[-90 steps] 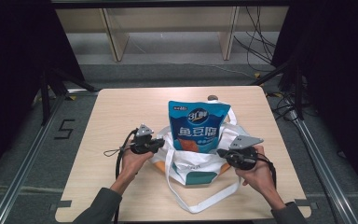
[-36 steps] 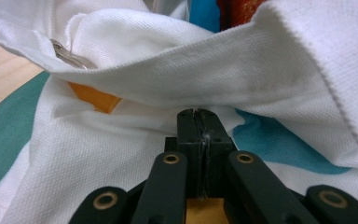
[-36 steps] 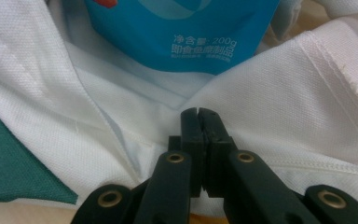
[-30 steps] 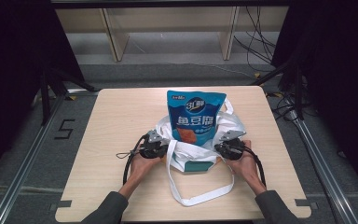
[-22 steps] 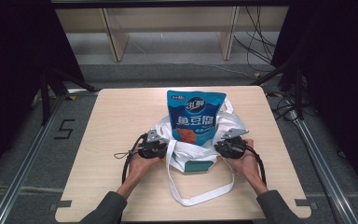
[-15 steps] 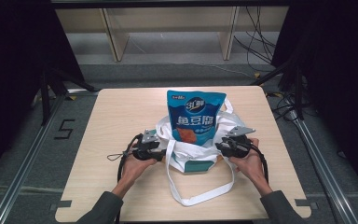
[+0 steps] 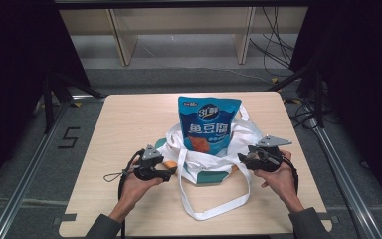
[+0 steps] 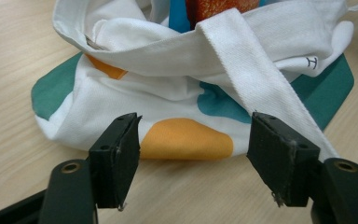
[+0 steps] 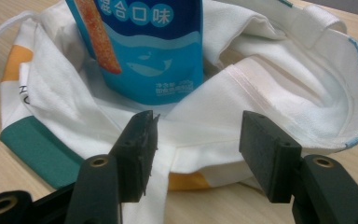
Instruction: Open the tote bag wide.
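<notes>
Item one — the tote bag [image 7: 205, 158]: white cloth with teal and orange patches, slumped on the table [image 7: 129, 119] near its front middle, mouth pushed down around its load. One long handle [image 7: 214, 199] loops from the bag toward you across the bare wood.

Item two — the snack pouch [image 7: 209, 124]: blue, printed, standing upright inside the bag, its upper half well clear of the rumpled rim.

Item three, your left gripper [image 7: 166, 173]: just beside the bag's left flank, drawn back and raised from where it sat pressed into the cloth a second ago. Its jaws have just been opening and now stand spread; in the left gripper view an orange patch [image 8: 186, 140] lies beyond the gap, and nothing is pinched between the pads.

Item four, your right gripper [image 7: 242, 160]: just beside the bag's right flank, likewise drawn off and up. Its jaws have also just been opening and stand apart; in the right gripper view the folded rim [image 9: 242, 112] sits past the tips, not gripped.

Reading: you have let go of both sides of the cloth at once, and the pouch stays standing unaided. The bagging looks finished, or nearly; the handles remain to be gathered if you mean to lift it.
</notes>
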The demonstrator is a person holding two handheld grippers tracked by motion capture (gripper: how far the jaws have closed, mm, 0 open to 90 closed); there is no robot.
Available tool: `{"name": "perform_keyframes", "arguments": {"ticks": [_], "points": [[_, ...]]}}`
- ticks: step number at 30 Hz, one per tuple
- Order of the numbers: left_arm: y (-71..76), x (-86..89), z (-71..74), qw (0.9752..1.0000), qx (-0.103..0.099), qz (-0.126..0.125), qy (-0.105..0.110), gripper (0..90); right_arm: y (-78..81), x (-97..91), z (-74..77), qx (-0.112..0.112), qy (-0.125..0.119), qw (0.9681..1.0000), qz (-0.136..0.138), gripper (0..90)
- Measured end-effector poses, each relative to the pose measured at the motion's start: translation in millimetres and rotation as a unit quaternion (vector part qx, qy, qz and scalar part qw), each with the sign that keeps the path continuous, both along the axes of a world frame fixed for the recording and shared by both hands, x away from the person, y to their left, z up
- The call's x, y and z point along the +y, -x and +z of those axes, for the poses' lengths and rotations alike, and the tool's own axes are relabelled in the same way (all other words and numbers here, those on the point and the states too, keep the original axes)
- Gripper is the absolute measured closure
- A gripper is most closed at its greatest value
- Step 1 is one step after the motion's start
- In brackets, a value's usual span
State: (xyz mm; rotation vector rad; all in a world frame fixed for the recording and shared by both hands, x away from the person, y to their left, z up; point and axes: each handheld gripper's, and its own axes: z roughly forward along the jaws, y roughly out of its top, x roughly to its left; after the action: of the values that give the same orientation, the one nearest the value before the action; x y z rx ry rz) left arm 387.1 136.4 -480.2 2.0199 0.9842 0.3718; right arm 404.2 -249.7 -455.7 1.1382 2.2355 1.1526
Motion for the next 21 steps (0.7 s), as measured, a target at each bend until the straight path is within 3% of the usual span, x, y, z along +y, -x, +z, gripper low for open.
{"name": "perform_keyframes", "arguments": {"ticks": [4,6,9,11,13,14,16,20,21], "points": [[7.7,6.4,-0.2,1.0,-0.004,0.005,0.006,32.5,7.5,1.0,1.0,0.0,-0.008,1.0,0.001,45.3],[11.3,8.1,-1.0,0.9999,-0.005,0.009,0.01,31.7,8.9,-1.9,1.8,-0.001,0.002,0.9999,0.01,45.0],[17.4,10.8,-0.9,0.9999,-0.005,0.008,0.005,31.6,12.7,-3.4,0.9,-0.005,0.0,0.9999,0.01,44.8],[21.2,12.3,-0.6,0.9999,-0.011,0.007,-0.002,30.9,16.7,-2.3,-0.4,0.004,-0.009,0.9999,0.002,44.6],[24.4,14.2,-1.0,0.9999,-0.015,0.001,-0.006,30.1,17.2,-4.1,-2.0,0.002,-0.006,0.9999,0.015,44.4],[26.9,13.2,-2.1,0.9999,-0.009,0.01,0.008,29.8,20.8,-2.8,-2.1,0.009,-0.008,0.9999,0.005,44.3],[30.4,15.0,-1.8,0.9999,-0.009,0.007,0.005,28.9,23.0,-2.9,-3.0,0.005,-0.009,0.9999,0.007,44.2],[36.6,18.5,-2.0,0.9998,-0.003,0.005,0.018,24.6,27.3,-3.9,-3.1,-0.004,-0.004,0.9998,0.018,43.7],[38.0,18.0,-3.2,0.9994,-0.005,0.011,0.032,23.3,28.6,-4.3,-3.1,-0.004,-0.003,0.9998,0.018,43.4]]}}
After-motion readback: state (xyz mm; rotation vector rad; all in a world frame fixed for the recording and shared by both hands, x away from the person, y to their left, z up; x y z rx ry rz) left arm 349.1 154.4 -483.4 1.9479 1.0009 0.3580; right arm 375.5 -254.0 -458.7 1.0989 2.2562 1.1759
